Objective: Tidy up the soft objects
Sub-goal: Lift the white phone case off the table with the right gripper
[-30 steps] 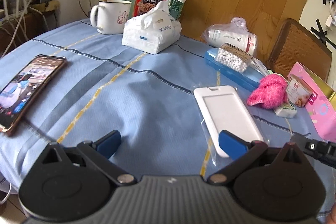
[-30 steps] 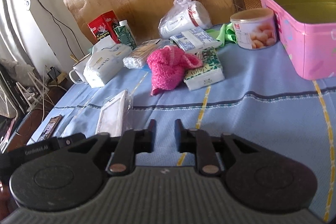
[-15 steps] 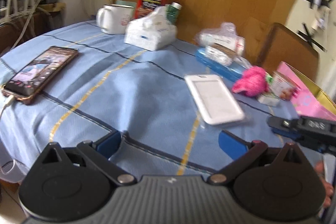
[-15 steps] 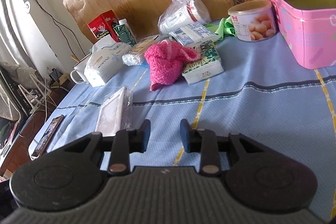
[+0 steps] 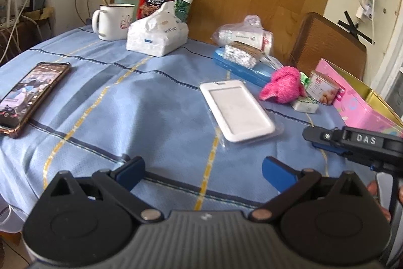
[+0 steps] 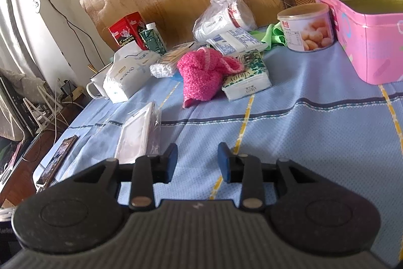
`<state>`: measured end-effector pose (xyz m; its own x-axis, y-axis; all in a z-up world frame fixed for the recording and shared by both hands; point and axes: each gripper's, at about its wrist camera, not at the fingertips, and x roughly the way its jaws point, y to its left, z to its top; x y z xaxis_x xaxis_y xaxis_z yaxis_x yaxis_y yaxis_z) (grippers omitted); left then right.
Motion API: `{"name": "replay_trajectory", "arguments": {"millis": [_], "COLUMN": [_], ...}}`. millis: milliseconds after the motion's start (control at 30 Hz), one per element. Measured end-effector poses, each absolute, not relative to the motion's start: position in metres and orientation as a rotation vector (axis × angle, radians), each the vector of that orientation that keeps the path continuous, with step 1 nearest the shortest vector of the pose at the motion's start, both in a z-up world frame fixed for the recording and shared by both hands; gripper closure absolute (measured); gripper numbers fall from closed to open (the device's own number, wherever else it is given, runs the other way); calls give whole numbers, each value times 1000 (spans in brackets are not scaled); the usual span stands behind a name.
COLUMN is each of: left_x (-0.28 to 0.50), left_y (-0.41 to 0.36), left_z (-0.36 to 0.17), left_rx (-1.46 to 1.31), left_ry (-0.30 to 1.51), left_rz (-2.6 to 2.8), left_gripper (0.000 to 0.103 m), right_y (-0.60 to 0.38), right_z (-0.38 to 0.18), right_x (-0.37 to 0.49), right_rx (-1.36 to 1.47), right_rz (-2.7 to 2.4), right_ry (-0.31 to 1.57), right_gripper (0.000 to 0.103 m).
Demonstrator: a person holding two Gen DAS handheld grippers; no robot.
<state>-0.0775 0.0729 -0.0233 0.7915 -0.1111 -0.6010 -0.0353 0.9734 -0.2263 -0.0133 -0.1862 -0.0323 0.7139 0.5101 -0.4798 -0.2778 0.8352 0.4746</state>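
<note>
Left wrist view: the left hand-held gripper point(image 5: 202, 172) hangs released, jaws wide, over the blue-clothed surface point(image 5: 105, 102), nothing between them. Right of a white card holder point(image 5: 236, 111), the pink knitted cloth point(image 6: 204, 73) lies against a tissue packet point(image 6: 248, 82). The right hand-held gripper point(image 6: 197, 163) is opening, empty, near a pink tin point(image 6: 370, 42).

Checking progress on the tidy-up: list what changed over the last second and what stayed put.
The right gripper has widened its jaws and is opening further, nothing between them. The left gripper drew back, open and empty, so the right one now shows beside it. The pink knitted item, tissue pack and pink box stayed put.
</note>
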Motion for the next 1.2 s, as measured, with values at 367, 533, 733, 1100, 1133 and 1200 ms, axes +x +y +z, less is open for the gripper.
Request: {"name": "replay_trajectory", "arguments": {"millis": [367,533,733,1100,1133,1200], "left_x": [-72,-71,-70,-66,-65,-62], "left_y": [74,82,85,88,89,93], "left_z": [-20,-20,-21,-19,-18,-16], "left_rx": [-173,-201,-203,-209,-211,-217], "left_ry": [646,645,651,657,657,655], "left_rz": [12,38,50,27,23,13], "left_gripper": [0,0,0,0,0,0], "right_y": [-184,-183,-181,-176,-175,-175], "right_z": [-32,-32,-32,-31,-31,-30], "right_x": [-15,-15,-16,-18,-18,-18], "right_rx": [371,366,357,339,339,337], "right_rz": [450,451,450,484,488,496], "right_ry": [631,629,626,626,626,624], "right_gripper": [62,60,59,58,58,58]}}
